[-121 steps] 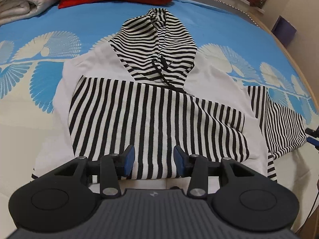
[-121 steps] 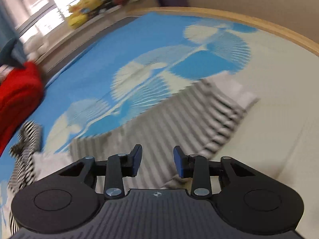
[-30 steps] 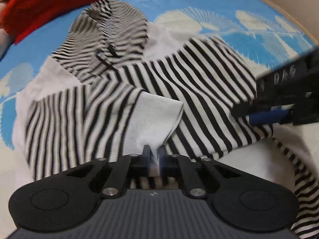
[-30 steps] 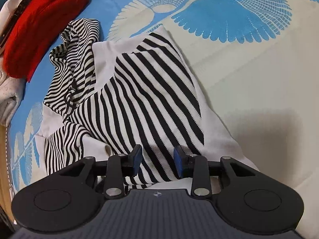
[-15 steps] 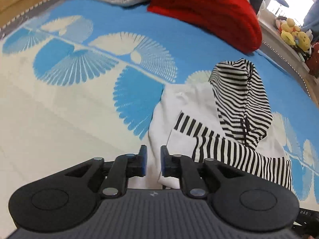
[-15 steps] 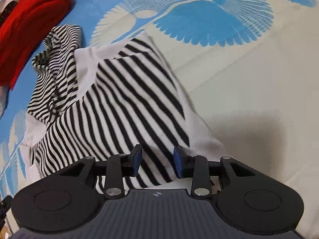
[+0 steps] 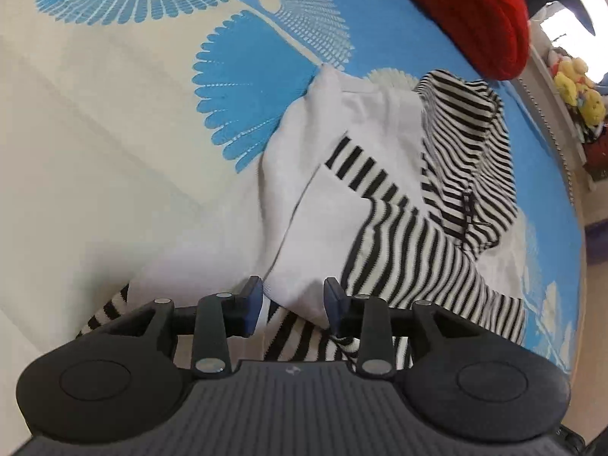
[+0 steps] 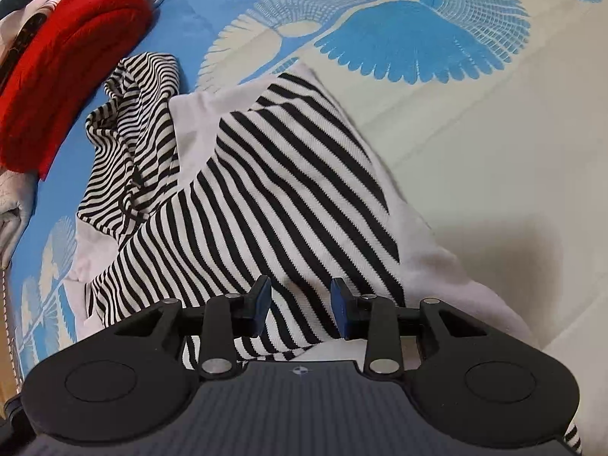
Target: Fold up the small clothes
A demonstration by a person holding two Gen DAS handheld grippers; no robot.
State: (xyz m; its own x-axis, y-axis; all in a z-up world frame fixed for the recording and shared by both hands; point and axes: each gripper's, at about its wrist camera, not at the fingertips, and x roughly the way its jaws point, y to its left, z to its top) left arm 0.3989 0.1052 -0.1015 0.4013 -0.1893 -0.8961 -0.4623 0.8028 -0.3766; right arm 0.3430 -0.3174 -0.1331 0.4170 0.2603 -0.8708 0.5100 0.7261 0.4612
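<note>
My left gripper (image 7: 292,306) and right gripper (image 8: 300,306) both hang open over the striped hoodie (image 8: 266,197); its near hem is hidden under my grippers on the bed (image 7: 95,152).

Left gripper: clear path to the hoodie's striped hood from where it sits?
Probably yes. The left gripper is open and empty, and only the hoodie's own folded body lies before the hood; nothing else blocks it.
</note>
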